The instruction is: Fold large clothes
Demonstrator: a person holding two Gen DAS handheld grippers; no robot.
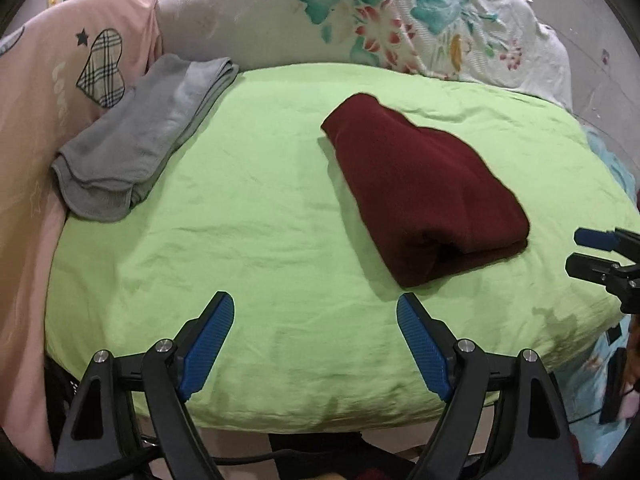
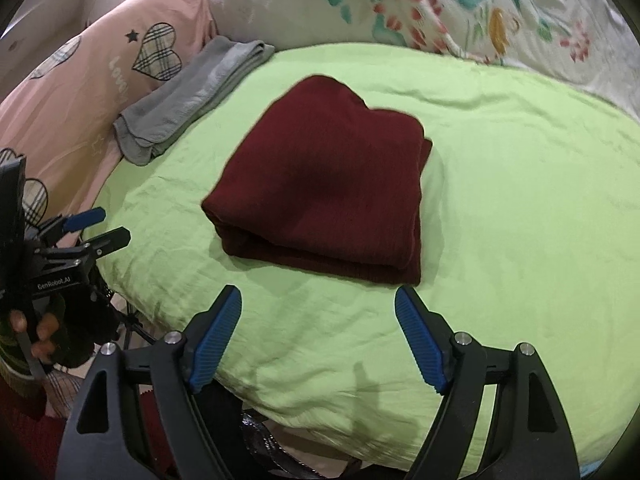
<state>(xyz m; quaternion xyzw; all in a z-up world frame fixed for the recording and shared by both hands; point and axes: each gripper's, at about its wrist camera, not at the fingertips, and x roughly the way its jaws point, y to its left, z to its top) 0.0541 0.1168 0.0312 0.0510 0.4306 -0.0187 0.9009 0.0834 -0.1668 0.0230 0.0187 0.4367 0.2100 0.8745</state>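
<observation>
Nearest to us, we are holding the left gripper (image 1: 314, 312) with its jaws standing wide apart and nothing between the blue pads (image 1: 208, 344); it is hovering over the bare front edge of the green sheet (image 1: 248, 240). We are holding the right gripper (image 2: 318, 306) in the same condition: jaws spread wide, empty, just short of the near edge of the dark red garment (image 2: 324, 184). That garment is lying just beyond the pads as a compact, layered rectangle near the middle of the sheet, with its folded edges stacked toward us and touching neither tool. We are judging the fold on this piece to be essentially finished, so the step in hand is a clean withdrawal: we are advising that both tools be lifted clear without brushing the top layer, since a snagged pad could drag the stack open. Farther back on the left, a folded grey garment (image 1: 140, 140) is resting at the sheet's edge against pink bedding (image 1: 36, 92). Beyond everything, a floral quilt (image 1: 400, 16) is bunching along the far side.
</observation>
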